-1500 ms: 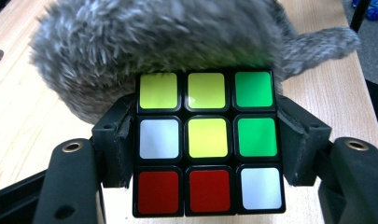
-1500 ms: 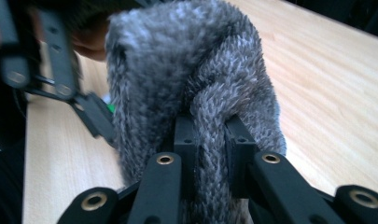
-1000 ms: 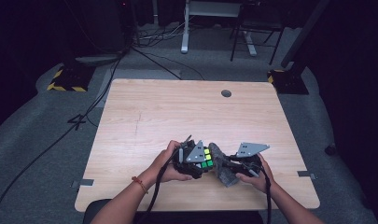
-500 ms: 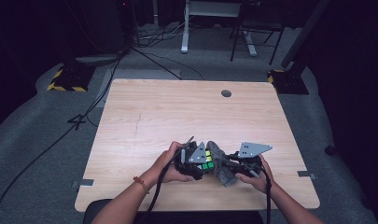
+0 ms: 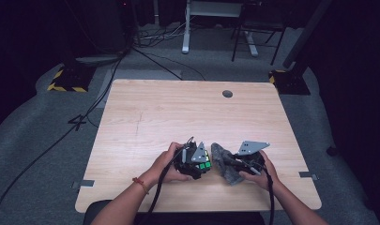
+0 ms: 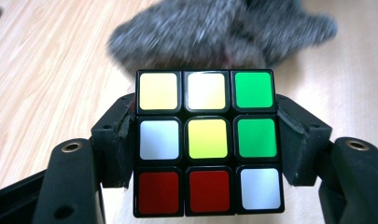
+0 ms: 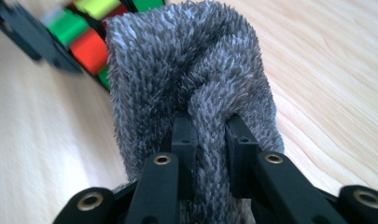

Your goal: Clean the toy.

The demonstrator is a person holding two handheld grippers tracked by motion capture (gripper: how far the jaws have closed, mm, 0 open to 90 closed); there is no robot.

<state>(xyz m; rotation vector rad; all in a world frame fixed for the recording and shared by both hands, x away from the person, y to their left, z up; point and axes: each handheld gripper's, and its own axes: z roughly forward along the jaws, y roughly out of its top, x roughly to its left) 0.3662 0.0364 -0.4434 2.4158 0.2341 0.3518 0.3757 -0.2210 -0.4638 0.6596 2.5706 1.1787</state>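
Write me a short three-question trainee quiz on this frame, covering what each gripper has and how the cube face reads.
1. True or false: the left gripper is clamped on the puzzle cube, one jaw on each side of it.
2. Which thing is pinched by the right gripper? A) a cable B) the grey fuzzy cloth C) nothing
3. Fill in: in the left gripper view, the centre tile of the cube face towards the camera is ____.

Key: 1 true. 2 B: a fold of the cloth sits between the jaws. 3 yellow.
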